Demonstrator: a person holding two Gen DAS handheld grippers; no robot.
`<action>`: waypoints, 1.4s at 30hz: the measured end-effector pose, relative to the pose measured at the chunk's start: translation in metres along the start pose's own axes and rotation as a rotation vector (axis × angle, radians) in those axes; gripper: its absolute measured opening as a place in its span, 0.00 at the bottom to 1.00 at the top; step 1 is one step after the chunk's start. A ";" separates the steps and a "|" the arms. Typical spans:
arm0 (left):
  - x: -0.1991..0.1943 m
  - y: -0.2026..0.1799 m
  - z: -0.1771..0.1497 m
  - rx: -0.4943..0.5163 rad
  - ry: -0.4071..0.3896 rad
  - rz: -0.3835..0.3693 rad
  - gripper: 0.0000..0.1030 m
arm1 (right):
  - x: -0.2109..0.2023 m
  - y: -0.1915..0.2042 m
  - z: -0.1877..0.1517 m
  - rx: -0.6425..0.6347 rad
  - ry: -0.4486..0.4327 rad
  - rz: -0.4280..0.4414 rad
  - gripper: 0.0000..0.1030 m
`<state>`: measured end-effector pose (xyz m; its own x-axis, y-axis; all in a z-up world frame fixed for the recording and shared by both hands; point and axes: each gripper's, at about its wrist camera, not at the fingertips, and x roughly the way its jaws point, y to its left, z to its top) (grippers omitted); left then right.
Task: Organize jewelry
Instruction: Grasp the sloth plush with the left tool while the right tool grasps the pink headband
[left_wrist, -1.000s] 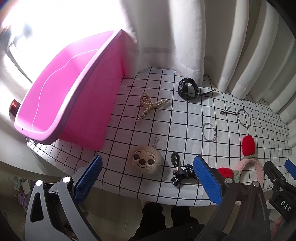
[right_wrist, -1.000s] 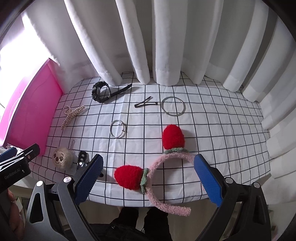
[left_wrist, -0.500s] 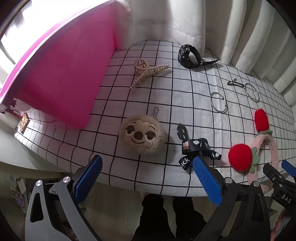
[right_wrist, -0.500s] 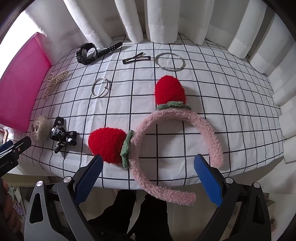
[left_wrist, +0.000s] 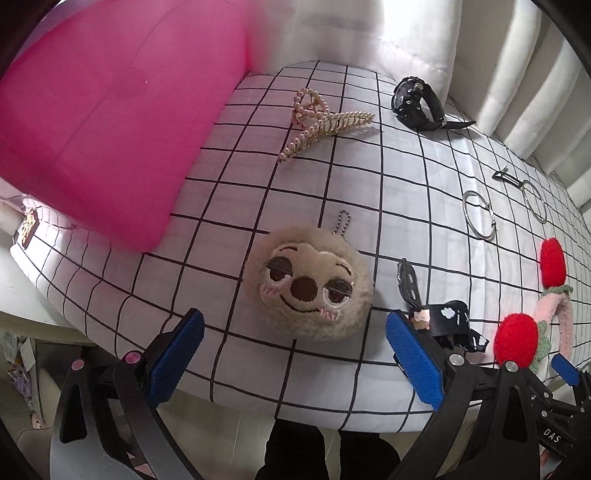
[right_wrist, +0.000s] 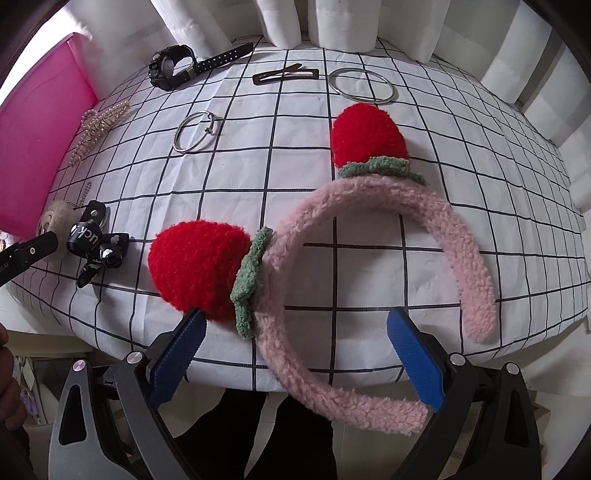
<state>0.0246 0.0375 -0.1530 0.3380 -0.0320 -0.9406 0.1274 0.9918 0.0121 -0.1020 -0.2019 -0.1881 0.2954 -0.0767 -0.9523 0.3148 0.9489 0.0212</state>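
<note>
- left hand-held gripper (left_wrist: 293, 354) gapes wide, holding nothing, just short of the plush (left_wrist: 308, 282) near the tabletop's (left_wrist: 406, 177) front edge.
- right hand-held gripper (right_wrist: 295, 354) also wide and empty, at the headband (right_wrist: 369, 206).
- plush looks light and squashy; pinch its sides.
- headband: fuzzy, likely springy; grip the near arc, not the pompoms.
- pink bin (left_wrist: 110, 110) stands left.

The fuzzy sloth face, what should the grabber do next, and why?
Probably ease the left hand-held gripper forward and down around the sloth plush. Its jaws are open, and the plush lies on the checked cloth just ahead, untouched.
</note>
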 end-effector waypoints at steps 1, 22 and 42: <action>0.003 0.001 0.002 0.001 -0.001 0.003 0.94 | 0.002 0.000 0.001 0.000 0.001 -0.002 0.91; 0.050 0.008 0.020 0.016 -0.002 -0.021 0.95 | 0.023 0.012 0.016 -0.059 -0.065 -0.029 0.92; 0.019 -0.001 -0.003 0.045 -0.016 -0.048 0.56 | 0.010 0.021 0.023 -0.113 -0.098 0.034 0.26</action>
<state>0.0280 0.0362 -0.1723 0.3458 -0.0813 -0.9348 0.1858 0.9824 -0.0167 -0.0720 -0.1892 -0.1902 0.3924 -0.0681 -0.9173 0.2014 0.9794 0.0135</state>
